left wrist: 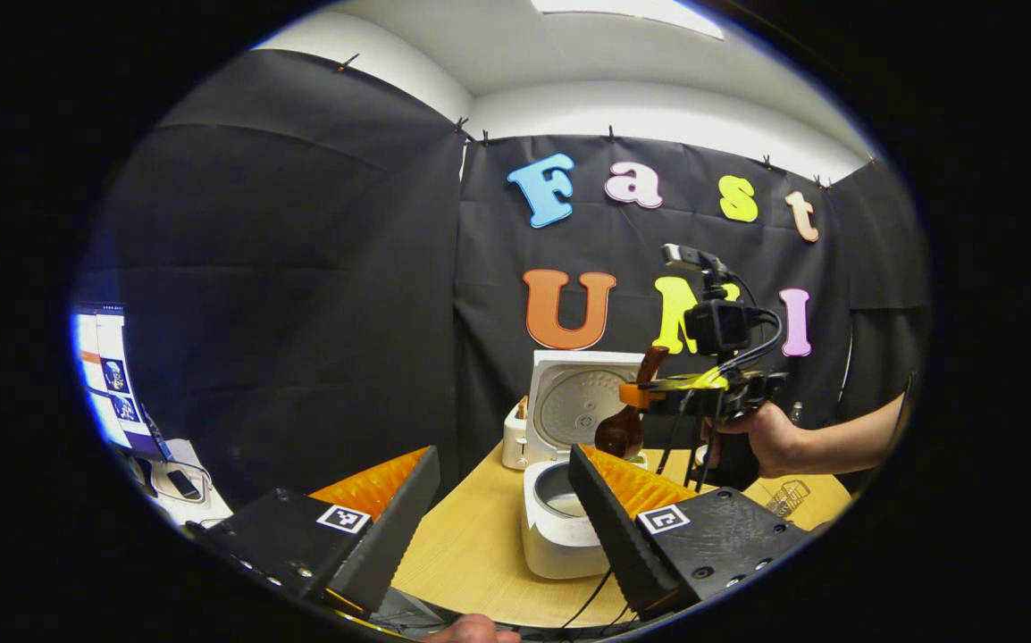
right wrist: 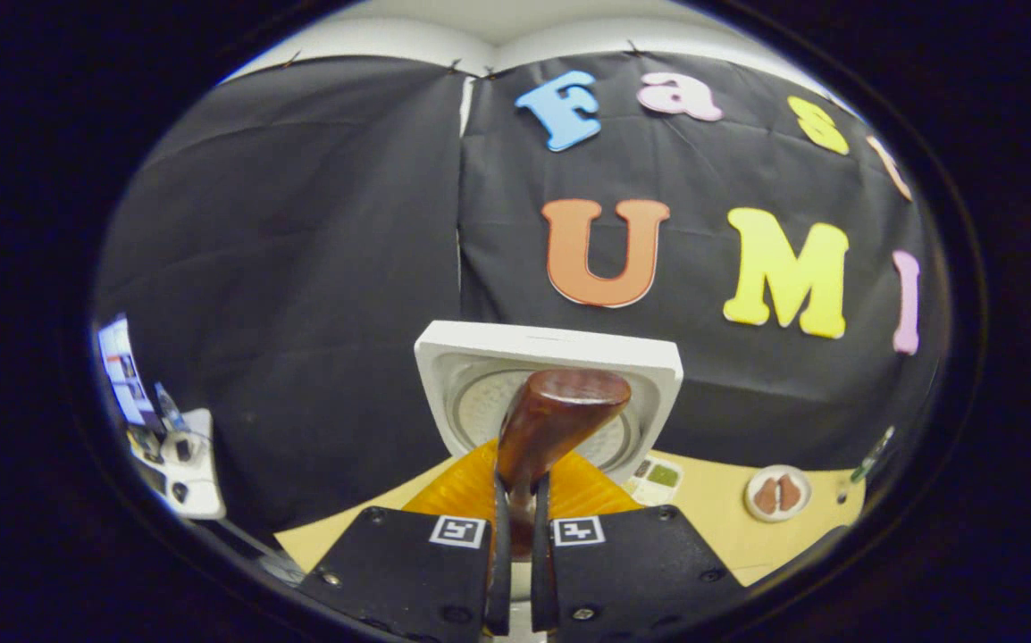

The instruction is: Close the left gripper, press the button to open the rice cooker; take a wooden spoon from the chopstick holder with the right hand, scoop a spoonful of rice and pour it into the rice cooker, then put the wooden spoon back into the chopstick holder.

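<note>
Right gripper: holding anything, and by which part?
Yes. The right gripper is shut on the wooden spoon, gripping its handle; the bowl hangs over the open rice cooker. The left gripper is open, holding nothing.

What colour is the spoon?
The spoon is dark reddish-brown, glossy wood. It shows best in the right gripper view, clamped between the right gripper fingers.

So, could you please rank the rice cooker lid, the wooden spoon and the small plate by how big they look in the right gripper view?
1. rice cooker lid, raised open, widest.
2. wooden spoon, clamped in the right gripper; it is nearest the camera, so it looks larger than it is.
3. small plate, smallest, farther off on the table.
</note>
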Motion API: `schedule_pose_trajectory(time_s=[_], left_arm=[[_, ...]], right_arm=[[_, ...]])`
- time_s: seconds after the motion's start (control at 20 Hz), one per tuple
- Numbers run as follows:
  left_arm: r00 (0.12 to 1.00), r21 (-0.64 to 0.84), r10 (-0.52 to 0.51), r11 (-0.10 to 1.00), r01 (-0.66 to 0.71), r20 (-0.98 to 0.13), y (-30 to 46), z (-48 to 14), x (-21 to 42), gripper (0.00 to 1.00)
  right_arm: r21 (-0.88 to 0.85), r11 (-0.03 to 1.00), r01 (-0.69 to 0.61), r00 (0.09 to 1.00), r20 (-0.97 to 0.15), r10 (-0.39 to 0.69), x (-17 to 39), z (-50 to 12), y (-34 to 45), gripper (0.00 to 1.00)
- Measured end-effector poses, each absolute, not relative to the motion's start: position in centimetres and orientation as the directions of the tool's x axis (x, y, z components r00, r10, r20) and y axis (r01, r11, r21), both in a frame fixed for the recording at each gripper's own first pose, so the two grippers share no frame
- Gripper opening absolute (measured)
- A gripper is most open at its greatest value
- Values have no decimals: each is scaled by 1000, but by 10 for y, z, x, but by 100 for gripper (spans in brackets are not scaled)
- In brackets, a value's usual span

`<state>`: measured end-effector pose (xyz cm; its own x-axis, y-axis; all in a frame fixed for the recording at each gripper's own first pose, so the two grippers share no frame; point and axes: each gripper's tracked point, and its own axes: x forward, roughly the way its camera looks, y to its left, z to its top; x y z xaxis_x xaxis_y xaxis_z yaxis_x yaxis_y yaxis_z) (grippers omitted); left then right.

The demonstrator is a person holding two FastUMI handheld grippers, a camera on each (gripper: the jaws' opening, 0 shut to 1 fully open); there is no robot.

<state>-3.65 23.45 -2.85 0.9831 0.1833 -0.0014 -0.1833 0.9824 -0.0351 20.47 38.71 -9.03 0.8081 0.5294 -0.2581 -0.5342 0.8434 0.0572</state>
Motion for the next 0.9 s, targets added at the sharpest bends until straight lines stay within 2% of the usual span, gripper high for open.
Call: schedule_pose_trajectory(time_s=[0.2, 0.35, 0.6, 0.75, 0.8, 0.9], left_arm=[[980, -51, 198, 979, -197, 10, 234, -4, -18, 94], [980, -48, 199, 979, -197, 23, 230, 13, 4, 94], [989, -35, 142, 989, -141, 49, 198, 45, 61, 93], [993, -28, 111, 994, -110, 51, 179, 59, 103, 93], [993, -19, 108, 994, -107, 50, 175, 64, 116, 93], [994, -14, 101, 995, -101, 47, 166, 71, 142, 93]], right_arm=[[394, 788, -473, 784, -221, 581, 183, -58, 343, 14], [556, 738, -383, 802, -197, 565, 169, -45, 289, 14], [708, 672, -217, 849, -203, 488, 152, -46, 190, 14], [723, 671, -161, 872, -214, 440, 137, -58, 144, 14], [734, 662, -149, 879, -209, 429, 131, -59, 132, 11], [764, 631, -134, 888, -191, 419, 122, -56, 111, 14]])
